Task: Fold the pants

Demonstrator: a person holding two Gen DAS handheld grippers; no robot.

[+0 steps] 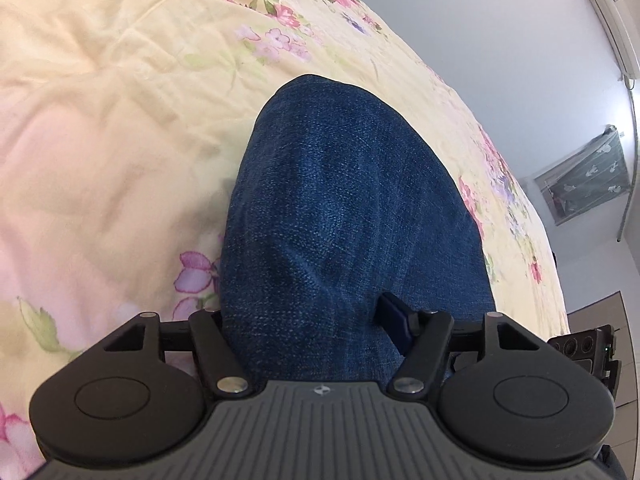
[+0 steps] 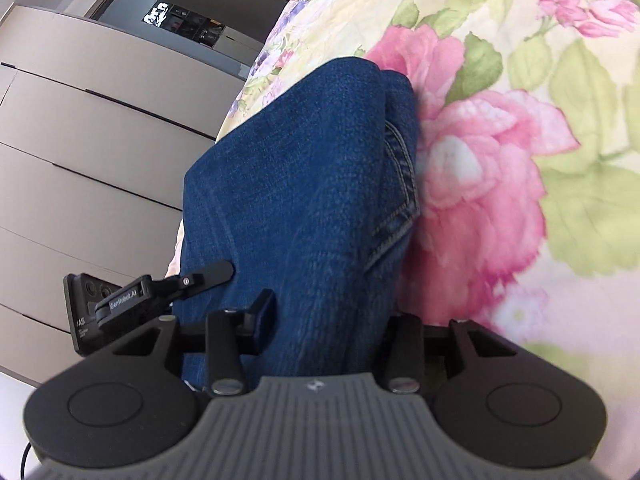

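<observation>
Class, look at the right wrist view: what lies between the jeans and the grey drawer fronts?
The other hand-held gripper, reaching onto the jeans from the drawer fronts' side.

Both wrist cameras look forward and down, very near the jeans (image 1: 352, 208) on the bedspread (image 1: 112, 128). Both views share them.

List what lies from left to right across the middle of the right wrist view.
Beige flat-fronted cabinet doors with dark handle strips → folded dark blue denim pants → pale yellow bedspread printed with big pink roses and green leaves.
</observation>
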